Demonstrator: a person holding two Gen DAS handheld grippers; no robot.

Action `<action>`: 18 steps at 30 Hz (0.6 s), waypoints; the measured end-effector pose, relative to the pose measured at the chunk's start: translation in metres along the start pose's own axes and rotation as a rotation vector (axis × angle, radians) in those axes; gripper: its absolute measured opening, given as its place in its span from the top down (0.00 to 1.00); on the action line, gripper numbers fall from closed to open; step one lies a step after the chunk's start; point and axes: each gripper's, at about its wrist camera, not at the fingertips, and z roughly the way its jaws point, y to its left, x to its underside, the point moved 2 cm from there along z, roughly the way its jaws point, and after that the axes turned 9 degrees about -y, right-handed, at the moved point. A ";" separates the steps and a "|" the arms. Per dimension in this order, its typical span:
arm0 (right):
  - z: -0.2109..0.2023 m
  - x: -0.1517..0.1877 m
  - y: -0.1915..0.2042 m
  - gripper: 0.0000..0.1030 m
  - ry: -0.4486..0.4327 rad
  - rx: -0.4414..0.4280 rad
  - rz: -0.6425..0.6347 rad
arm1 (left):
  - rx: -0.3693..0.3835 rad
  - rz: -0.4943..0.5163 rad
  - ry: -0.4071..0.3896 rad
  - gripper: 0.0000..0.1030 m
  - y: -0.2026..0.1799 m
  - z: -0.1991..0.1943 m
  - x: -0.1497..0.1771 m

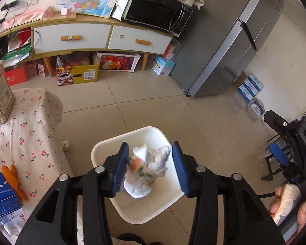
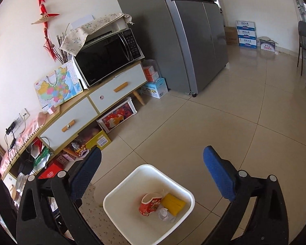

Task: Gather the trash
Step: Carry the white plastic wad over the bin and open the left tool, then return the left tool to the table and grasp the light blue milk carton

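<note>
The left gripper (image 1: 151,167) points steeply down over the white bin (image 1: 104,149), which stands on the tiled floor (image 1: 153,106) beside the table with the cherry cloth (image 1: 30,126). Its jaws stand apart, and a crumpled white bag (image 1: 146,169) with orange and green print is between them, above the bin's opening; it lies against the left pad, while the right pad is clear of it. Whether the bag hangs there or is falling, I cannot tell.

The right gripper (image 2: 153,173) also tilts down toward the same bin from the other side, with the jaws wide open and nothing between them. In the left view, a hand (image 1: 285,204) holds its handle at the right edge.

Inside the bin lie a red paper cup (image 2: 150,204), a yellow packet (image 2: 173,203) and a crumpled white piece (image 2: 165,214).

On the table are a blue box (image 1: 0,194) and an orange peel (image 1: 12,179). One small white scrap (image 1: 65,144) lies on the floor near the table edge. Behind stand a cabinet (image 1: 71,36), a microwave (image 1: 157,10) and a grey fridge (image 1: 224,47).
</note>
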 end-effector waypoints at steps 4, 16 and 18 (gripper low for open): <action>-0.002 0.001 0.004 0.07 -0.006 0.005 -0.032 | -0.021 0.011 -0.001 0.37 0.001 -0.004 0.003; -0.029 0.036 0.086 0.07 -0.079 -0.028 -0.332 | -0.358 0.097 -0.214 0.13 0.052 -0.093 -0.008; -0.036 0.044 0.103 0.07 -0.097 -0.049 -0.366 | -0.418 0.099 -0.255 0.12 0.064 -0.110 -0.008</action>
